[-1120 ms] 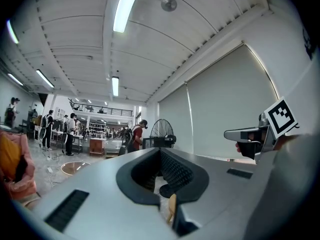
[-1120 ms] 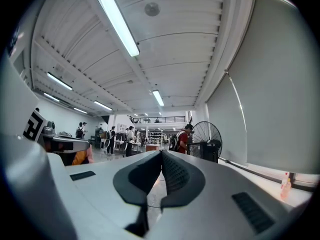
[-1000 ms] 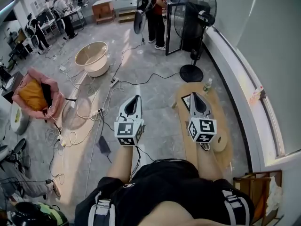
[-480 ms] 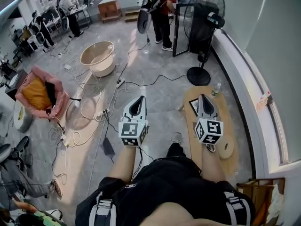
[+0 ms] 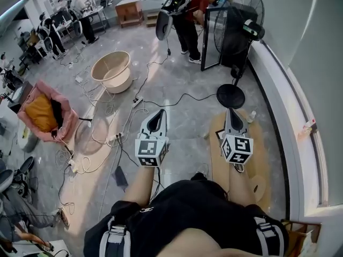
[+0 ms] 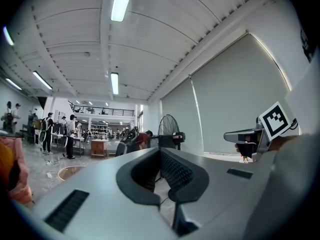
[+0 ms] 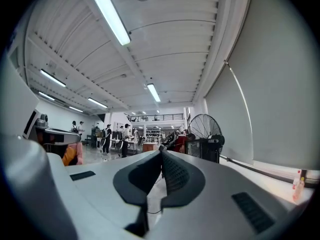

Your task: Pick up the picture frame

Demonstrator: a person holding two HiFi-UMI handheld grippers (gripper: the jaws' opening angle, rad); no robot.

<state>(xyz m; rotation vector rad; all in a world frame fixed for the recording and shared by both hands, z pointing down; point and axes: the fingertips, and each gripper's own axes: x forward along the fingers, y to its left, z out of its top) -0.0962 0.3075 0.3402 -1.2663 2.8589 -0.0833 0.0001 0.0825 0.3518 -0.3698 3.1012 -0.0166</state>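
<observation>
Picture frame (image 5: 218, 135), dark-edged and rectangular, lies flat on the low oval wooden table (image 5: 261, 150) at the right, mostly hidden beneath the right gripper. At far left sits a pink padded seat (image 5: 60, 107) with an orange cushion, then a round beige plastic tub (image 5: 111, 68). The left gripper (image 5: 159, 113) hangs over the grey floor, its jaws pressed together and empty. The right gripper (image 5: 231, 112) hangs above the table, jaws likewise together on nothing. A black pedestal fan (image 5: 239, 32) stands beyond the table.
</observation>
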